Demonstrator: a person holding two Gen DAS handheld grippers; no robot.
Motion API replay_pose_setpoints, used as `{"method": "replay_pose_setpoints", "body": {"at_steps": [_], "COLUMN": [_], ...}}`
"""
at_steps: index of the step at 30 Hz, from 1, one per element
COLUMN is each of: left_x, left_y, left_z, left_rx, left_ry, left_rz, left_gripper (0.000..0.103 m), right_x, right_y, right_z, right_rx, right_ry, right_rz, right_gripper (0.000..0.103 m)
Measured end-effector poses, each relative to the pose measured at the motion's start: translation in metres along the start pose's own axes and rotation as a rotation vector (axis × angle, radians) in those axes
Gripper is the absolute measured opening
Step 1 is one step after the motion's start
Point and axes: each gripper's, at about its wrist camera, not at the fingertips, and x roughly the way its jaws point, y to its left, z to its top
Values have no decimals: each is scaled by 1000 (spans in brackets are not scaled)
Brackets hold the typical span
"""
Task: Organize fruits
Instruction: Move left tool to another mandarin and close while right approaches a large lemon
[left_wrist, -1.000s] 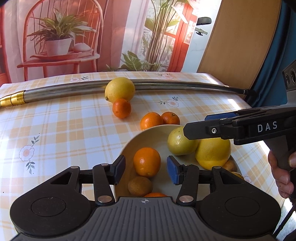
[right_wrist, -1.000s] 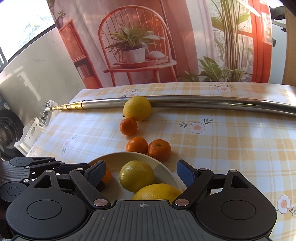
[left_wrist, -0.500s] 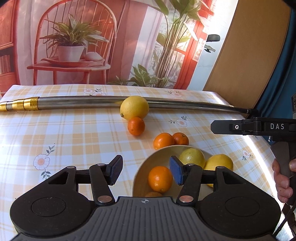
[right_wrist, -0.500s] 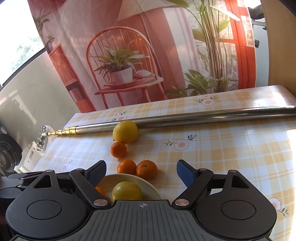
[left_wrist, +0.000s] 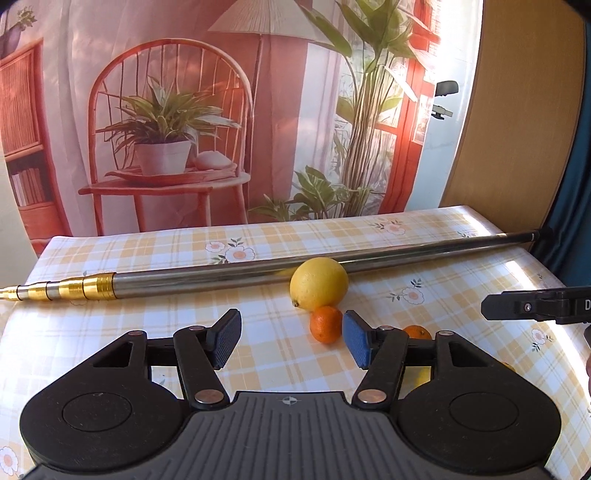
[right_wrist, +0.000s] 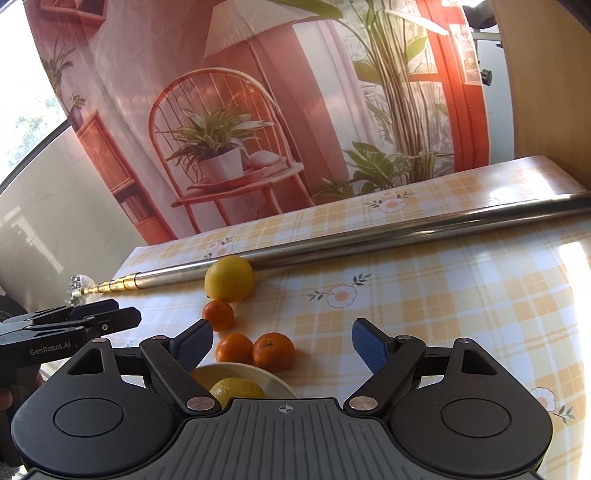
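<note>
Both tools have pulled up and back from the bowl (right_wrist: 275, 380) since a moment ago, and the bowl has almost slipped out of sight. The left tool (left_wrist: 291, 345) is wide and holds nothing. The right tool (right_wrist: 282, 345) is wide and empty too. So no fruit is being carried. A big lemon (right_wrist: 229, 278) and three small oranges (right_wrist: 218, 314) wait on the tabletop (right_wrist: 443, 314), the lemon touching a long metal pole (right_wrist: 369, 242). They likely go in next. The left tool reads "GenRobot.AI".
</note>
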Motion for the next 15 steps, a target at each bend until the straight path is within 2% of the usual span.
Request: {"method": "replay_pose_setpoints", "body": {"at_steps": [1,4,7,11,15], "left_x": [3,16,32,42,53], "left_y": [0,-2,-7,-11,-19], "left_z": [3,12,18,10,-1], "left_rx": [-1,-9,-21,-52,-45], "left_ry": [-9,-26,-3,29,97], "left_rz": [-5,-32,-43,-78,-121], "left_gripper": [73,75,75,75,75], "right_x": [1,4,5,7,10], "right_y": [-2,-7,-14,-19,-23], "right_z": [0,-1,-2,-2,-1], "right_rx": [6,29,59,54,74], "right_ry": [0,3,-3,-1,-5], "right_rz": [-5,-19,-34,-48,-52], "right_gripper": [80,80,80,80,80]}}
